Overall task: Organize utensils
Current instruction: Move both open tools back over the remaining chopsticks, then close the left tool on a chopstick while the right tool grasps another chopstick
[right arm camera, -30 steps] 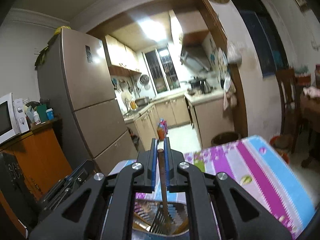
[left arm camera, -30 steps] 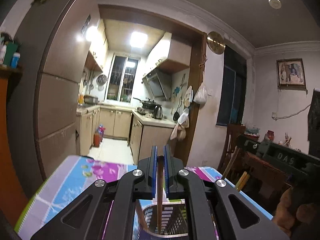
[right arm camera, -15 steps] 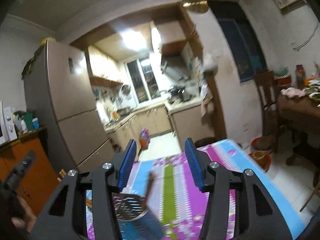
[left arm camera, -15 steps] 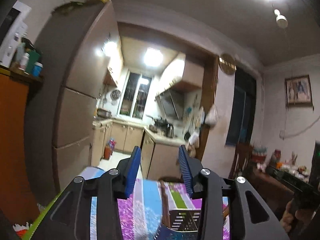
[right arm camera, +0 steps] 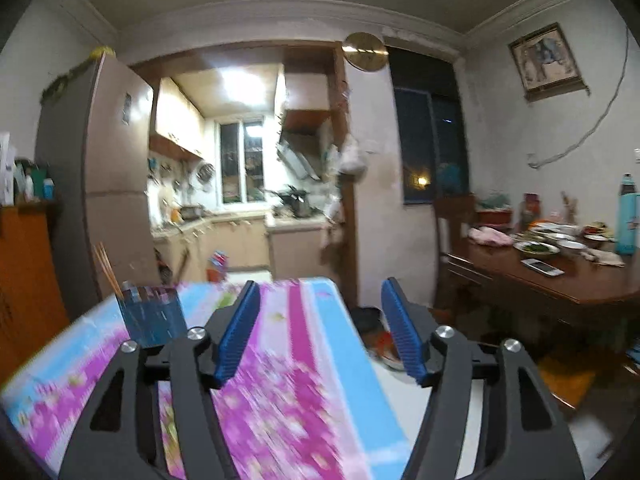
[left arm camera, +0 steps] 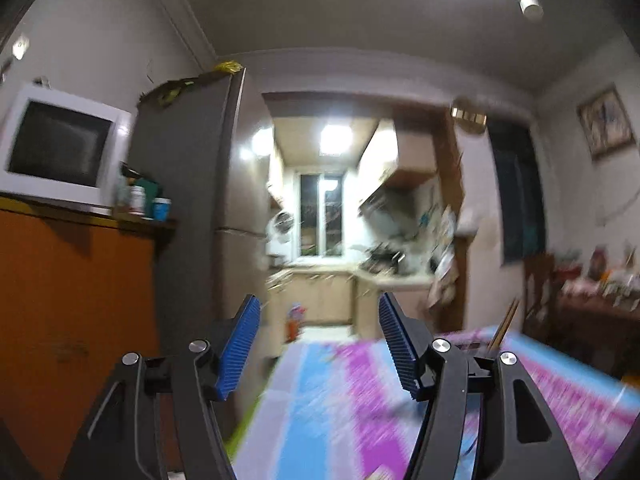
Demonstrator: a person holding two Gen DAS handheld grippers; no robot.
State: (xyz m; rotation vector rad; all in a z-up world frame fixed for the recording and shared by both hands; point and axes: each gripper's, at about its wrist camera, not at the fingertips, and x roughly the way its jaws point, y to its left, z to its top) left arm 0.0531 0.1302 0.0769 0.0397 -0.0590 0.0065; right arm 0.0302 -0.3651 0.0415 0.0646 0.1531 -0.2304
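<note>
Both claws are empty, jaws opening: the left gripper (left arm camera: 318, 344) and right gripper (right arm camera: 320, 330) hover over the striped pink-and-blue tablecloth (right arm camera: 304, 360). Brown wooden chopsticks (right arm camera: 107, 270) stand in the slotted blue holder (right arm camera: 150, 314); the next step is probably finding another utensil

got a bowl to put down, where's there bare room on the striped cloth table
Bare cloth runs from the blue utensil holder with its chopsticks across to the table's right edge, including the strip ahead of the right claw. The far left corner by the holder is taken. The left view is blurred. The wooden dining table is crowded with plates.
</note>
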